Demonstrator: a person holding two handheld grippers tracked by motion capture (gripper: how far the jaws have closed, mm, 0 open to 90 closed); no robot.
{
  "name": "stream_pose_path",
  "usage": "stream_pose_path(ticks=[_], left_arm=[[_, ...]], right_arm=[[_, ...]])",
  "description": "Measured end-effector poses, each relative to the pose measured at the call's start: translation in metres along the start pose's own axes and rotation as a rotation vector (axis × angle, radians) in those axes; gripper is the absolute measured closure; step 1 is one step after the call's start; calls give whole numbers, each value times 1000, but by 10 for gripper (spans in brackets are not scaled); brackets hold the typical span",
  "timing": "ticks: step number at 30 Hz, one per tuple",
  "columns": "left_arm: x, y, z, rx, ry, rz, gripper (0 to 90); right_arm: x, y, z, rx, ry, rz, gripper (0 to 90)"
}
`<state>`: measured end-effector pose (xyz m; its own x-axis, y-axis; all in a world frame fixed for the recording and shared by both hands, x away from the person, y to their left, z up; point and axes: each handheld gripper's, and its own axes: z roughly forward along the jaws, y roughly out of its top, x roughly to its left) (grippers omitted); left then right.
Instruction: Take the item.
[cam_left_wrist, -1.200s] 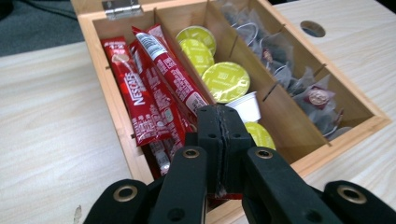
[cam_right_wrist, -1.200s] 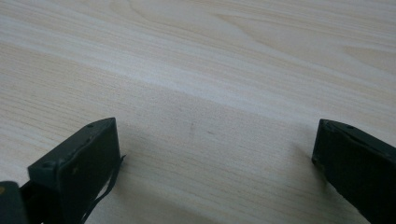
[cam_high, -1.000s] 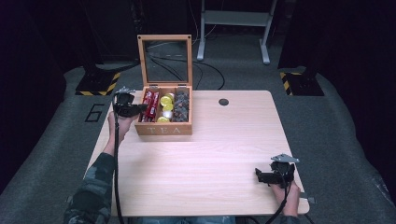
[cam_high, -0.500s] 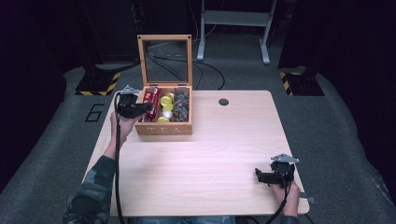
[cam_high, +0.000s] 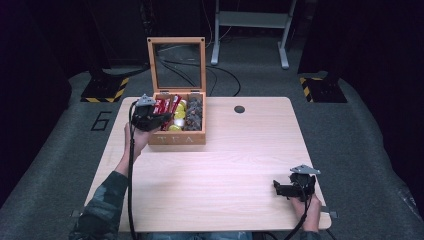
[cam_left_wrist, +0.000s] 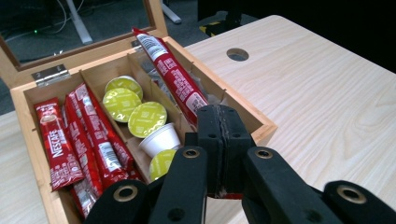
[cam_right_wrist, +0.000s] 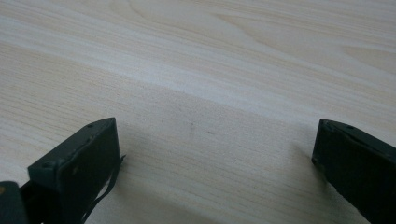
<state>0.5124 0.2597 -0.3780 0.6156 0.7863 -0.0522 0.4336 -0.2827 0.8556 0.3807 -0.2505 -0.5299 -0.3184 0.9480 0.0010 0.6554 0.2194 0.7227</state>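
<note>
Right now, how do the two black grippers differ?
The left gripper is shut on a red coffee stick over the wooden tea box; the right gripper is open and holds nothing. The left gripper hangs at the box, the right gripper sits low over the bare table. Both are black, hand-held, with cables.

The left gripper (cam_high: 161, 119) is hovering over the open wooden tea box (cam_high: 176, 138); the right gripper (cam_high: 281, 189) is resting near the table (cam_high: 240, 155) edge.
</note>
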Motion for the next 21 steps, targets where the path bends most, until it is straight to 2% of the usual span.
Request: stream_pose_path(ticks=[4, 21], left_arm=[[-8, 0, 1, -2, -13, 19, 886], [-40, 2, 13, -31, -81, 48, 886]], right_arm=[[0, 0, 0, 2, 0, 0, 2], [0, 0, 0, 2, 0, -1, 2]])
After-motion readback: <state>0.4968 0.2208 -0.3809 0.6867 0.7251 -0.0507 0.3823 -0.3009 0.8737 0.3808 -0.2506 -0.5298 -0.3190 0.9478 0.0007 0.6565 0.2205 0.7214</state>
